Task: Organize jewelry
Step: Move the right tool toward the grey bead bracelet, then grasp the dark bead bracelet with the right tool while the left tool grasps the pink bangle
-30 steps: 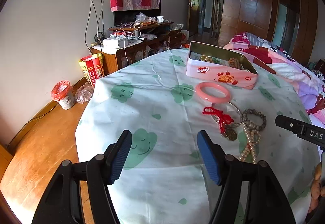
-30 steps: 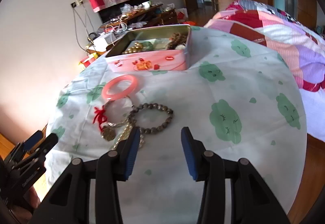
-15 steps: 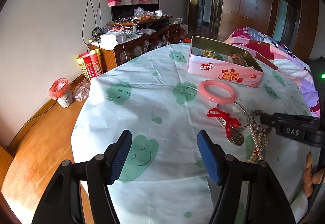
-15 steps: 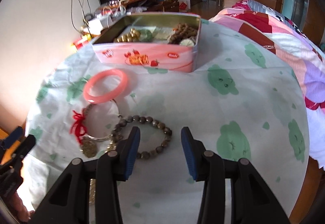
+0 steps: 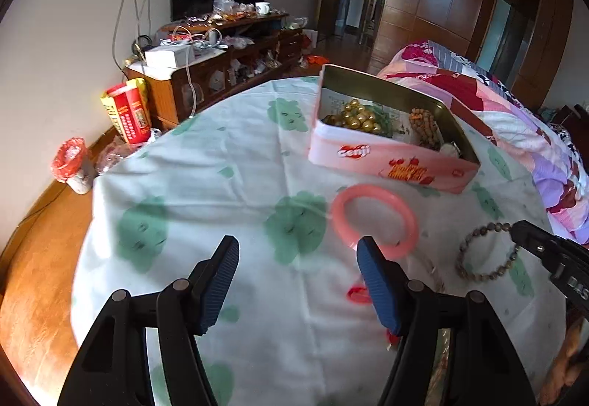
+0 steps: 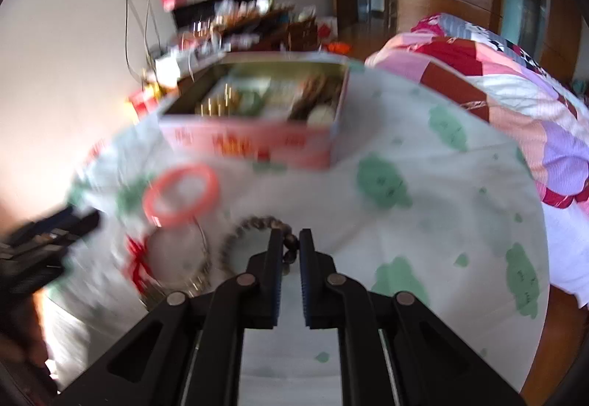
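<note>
Since the earlier frame, the right tool is narrowed around the dark bead bracelet on the desk, apparently gripping it, though blurred. The left tool is held wide, near the pink bangle.

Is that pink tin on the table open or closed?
Open. The pink tin has no lid on, and you can see inside: gold beads and a brown beaded bracelet lie in it.
</note>
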